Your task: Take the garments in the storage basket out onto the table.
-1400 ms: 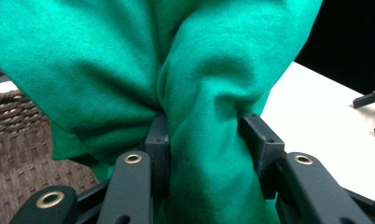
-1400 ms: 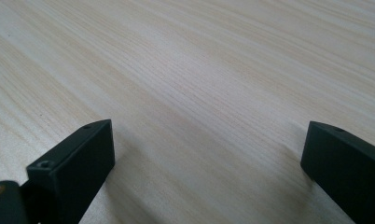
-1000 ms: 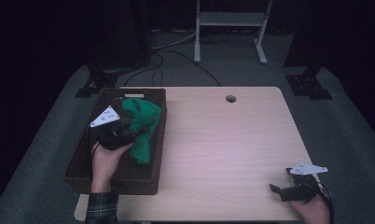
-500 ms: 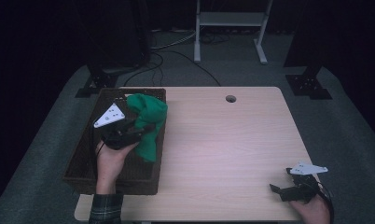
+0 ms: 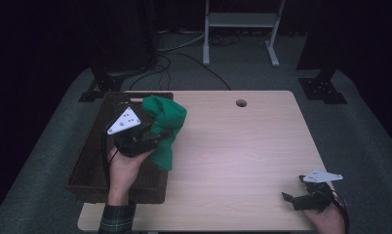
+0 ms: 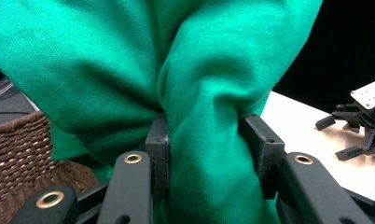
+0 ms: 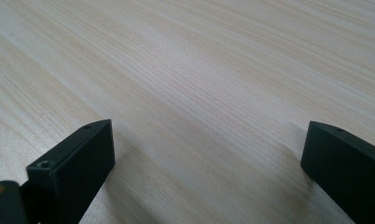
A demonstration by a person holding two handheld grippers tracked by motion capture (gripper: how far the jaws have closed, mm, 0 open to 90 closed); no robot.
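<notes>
the left gripper (image 5: 152,139) clamps a bunched green knitted cloth (image 5: 166,127), which hangs above the right edge of the dark brown woven basket (image 5: 94,165). the right gripper (image 5: 295,200) rests at the near right corner of the pale wooden table (image 5: 243,156), its jaws wide apart with nothing between them.

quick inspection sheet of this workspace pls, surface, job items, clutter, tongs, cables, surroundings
surface: light wood table, round hole near far edge
job's things: green cloth lifted, hanging over the right rim of the brown wicker basket at the table's left end
clutter: nothing seen
grippers: left tongs clamped on a bunched fold of the cloth; right tongs open, low over bare wood at the near right corner
cables: black cables on the floor beyond the table
surroundings: grey carpet, white metal frame, dark backdrop
</notes>
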